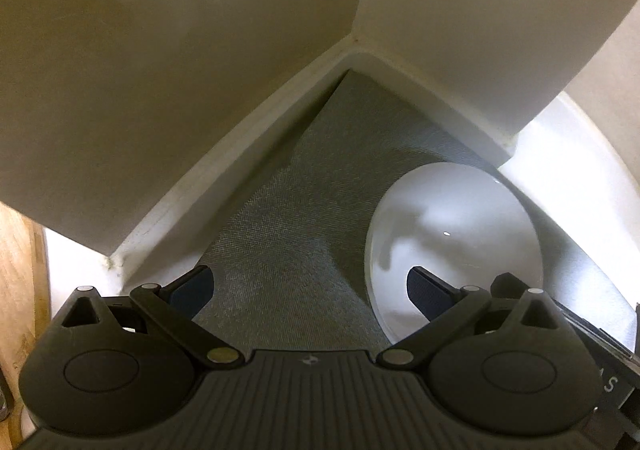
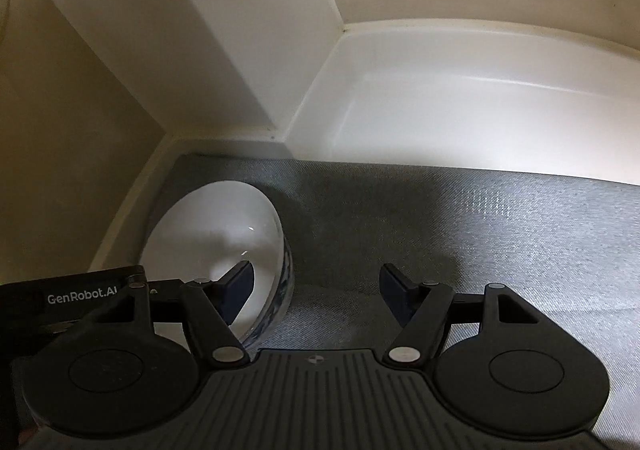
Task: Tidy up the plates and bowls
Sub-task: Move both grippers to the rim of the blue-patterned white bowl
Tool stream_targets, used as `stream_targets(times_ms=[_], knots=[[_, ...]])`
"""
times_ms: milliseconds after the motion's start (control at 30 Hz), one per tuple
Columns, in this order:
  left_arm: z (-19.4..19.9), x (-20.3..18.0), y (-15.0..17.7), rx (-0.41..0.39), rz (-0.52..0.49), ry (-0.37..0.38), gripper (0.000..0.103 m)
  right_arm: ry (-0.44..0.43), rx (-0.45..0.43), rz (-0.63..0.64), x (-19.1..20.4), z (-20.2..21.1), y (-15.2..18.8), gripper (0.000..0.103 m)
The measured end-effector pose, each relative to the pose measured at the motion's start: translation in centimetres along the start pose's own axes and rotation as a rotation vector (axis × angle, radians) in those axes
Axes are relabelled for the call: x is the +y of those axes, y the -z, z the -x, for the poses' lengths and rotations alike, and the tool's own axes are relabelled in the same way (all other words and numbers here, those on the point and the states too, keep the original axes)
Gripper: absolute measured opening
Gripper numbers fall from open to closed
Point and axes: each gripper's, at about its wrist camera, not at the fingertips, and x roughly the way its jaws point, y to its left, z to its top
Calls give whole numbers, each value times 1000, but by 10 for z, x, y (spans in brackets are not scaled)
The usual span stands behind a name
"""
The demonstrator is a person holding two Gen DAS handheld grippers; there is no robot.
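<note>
Left gripper (image 1: 310, 288): jaws wide, empty, above the grey mat (image 1: 288, 218); its right finger (image 1: 430, 292) overlaps the bowl (image 1: 452, 226) in view, contact not discernible. The bowl, white, with a patterned outer wall, sits on the mat in a white cabinet corner. Right gripper (image 2: 316, 290): jaws wide, empty, its left finger (image 2: 238, 288) over the bowl's rim. Risk: both grippers crowd one bowl; closing on the glossy rim could tip it or slide it into the wall (image 1: 140, 70). The mat looks textured, probably grippy; the walls leave little room.
</note>
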Motion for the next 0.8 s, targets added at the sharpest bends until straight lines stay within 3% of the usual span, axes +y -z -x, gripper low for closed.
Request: stream_targets(times_ms=[500,800], knots=[[-28,-7,-8,52,-39,-34,103,8,4,24,-1,-4,4,72],[-19,-10,-3,49,-38,-35,103,5,-3,26,-1,-5,6,74]])
